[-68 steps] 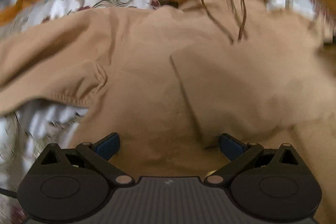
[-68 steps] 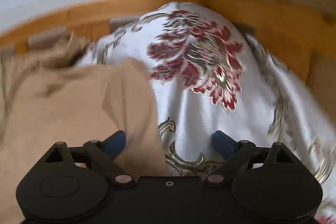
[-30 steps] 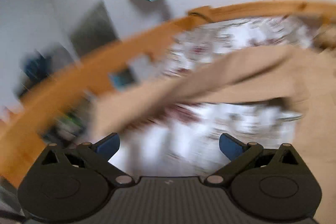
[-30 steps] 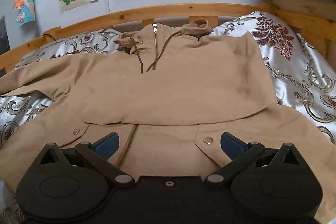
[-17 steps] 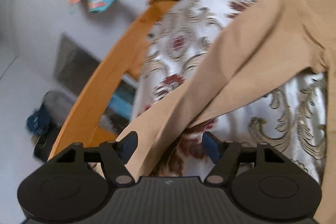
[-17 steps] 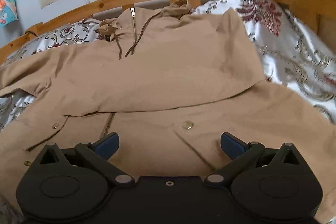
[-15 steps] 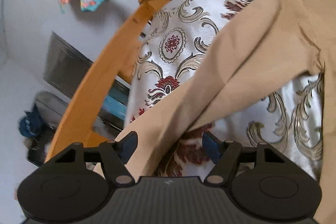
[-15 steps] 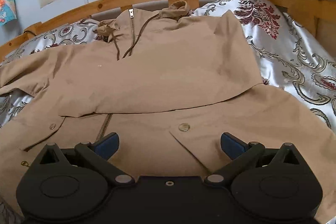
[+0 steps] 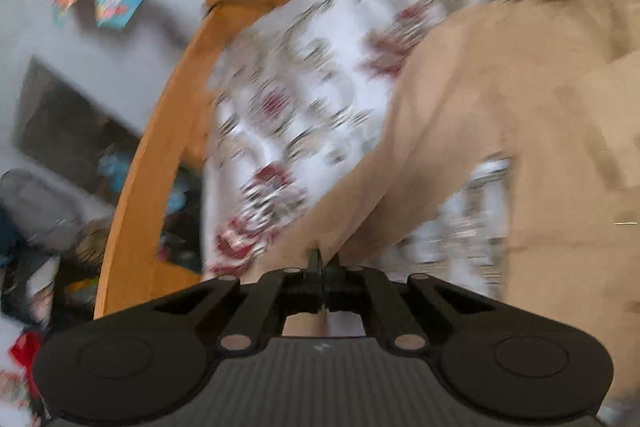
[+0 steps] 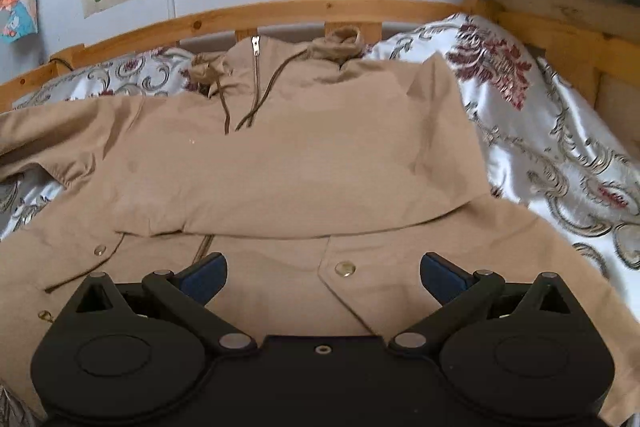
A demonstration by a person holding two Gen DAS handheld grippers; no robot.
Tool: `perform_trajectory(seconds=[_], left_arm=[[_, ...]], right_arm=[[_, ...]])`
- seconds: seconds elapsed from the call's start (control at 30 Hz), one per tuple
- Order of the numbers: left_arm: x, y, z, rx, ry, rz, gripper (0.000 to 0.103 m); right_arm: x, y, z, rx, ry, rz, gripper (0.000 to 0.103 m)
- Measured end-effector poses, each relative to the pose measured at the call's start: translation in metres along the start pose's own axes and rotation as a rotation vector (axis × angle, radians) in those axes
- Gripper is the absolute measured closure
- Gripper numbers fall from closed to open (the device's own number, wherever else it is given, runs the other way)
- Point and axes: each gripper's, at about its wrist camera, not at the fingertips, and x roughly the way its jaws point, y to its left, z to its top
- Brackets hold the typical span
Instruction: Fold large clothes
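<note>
Jacket (image 10: 288, 171) lies front-up on the bed (image 10: 560, 163), hood toward the headboard (image 10: 280, 11), one sleeve already laid across the chest. My left tongs (image 9: 322, 265) have just been closing and are now pinched tight on the other sleeve (image 9: 392, 179), near its cuff as far as the blur lets me judge; I grip the end so the whole length follows when I carry it over the body. Right tongs (image 10: 323, 273) hang wide apart over the hem, gripping nothing, kept clear of the fold
</note>
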Motion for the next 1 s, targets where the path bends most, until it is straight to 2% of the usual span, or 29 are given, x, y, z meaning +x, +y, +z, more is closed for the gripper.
perform_trajectory(seconds=[0.03, 0.1, 0.23, 0.43, 0.53, 0.63, 0.73, 0.77, 0.9, 1.0], left_arm=[[-0.014, -0.002, 0.003, 0.005, -0.016, -0.044, 0.103], [-0.045, -0.009, 0.014, -0.011, -0.041, -0.183, 0.103], [-0.086, -0.042, 0.042, 0.001, -0.084, -0.396, 0.103], [-0.104, -0.130, 0.091, 0.088, -0.110, -0.576, 0.103], [-0.097, -0.176, 0.110, 0.152, -0.152, -0.649, 0.103], [-0.084, -0.215, 0.123, 0.215, -0.174, -0.709, 0.103], [-0.064, -0.235, 0.132, 0.217, -0.161, -0.768, 0.103], [-0.059, -0.239, 0.133, 0.209, -0.157, -0.781, 0.103], [-0.043, -0.250, 0.138, 0.183, -0.151, -0.830, 0.103], [-0.039, -0.255, 0.138, 0.197, -0.154, -0.843, 0.103]], right_arm=[[-0.001, 0.000, 0.001, 0.005, -0.005, 0.001, 0.001], [-0.003, -0.002, 0.002, 0.013, -0.011, -0.001, 0.001], [-0.004, -0.009, 0.004, 0.037, -0.017, -0.003, 0.001], [-0.016, -0.025, 0.010, 0.110, -0.120, 0.036, 0.001], [-0.025, -0.032, 0.011, 0.118, -0.213, 0.171, 0.001], [-0.029, -0.043, 0.008, 0.154, -0.295, 0.414, 0.001], [-0.019, -0.047, 0.011, 0.170, -0.280, 0.532, 0.001], [-0.014, -0.047, 0.011, 0.166, -0.268, 0.533, 0.001], [0.010, -0.058, 0.009, 0.195, -0.205, 0.392, 0.001], [0.029, -0.069, 0.011, 0.206, -0.209, 0.345, 0.001]])
